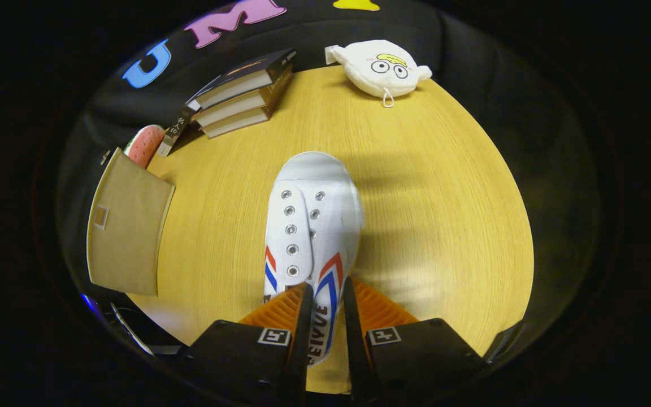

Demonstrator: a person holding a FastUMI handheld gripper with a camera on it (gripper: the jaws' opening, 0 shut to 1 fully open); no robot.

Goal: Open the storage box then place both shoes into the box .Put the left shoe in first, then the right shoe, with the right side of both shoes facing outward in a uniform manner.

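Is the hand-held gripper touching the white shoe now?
Touching. In the gripper view, the hand-held gripper has both fingers pressed against the side wall of the white shoe, which is pinched between them above the wooden table.

Matt white canvas shoe (311,220) with metal eyelets on wood-grain table (444,186).

You are working over a counter (427,186) of light yellowish wood-grain laminate, its grain running away from you. A black cloth wall (489,62) closes the booth behind the counter's far edge and wraps round both sides. Light falls unevenly: soft shadow bands cross the counter's middle, with a brighter patch nearer you.
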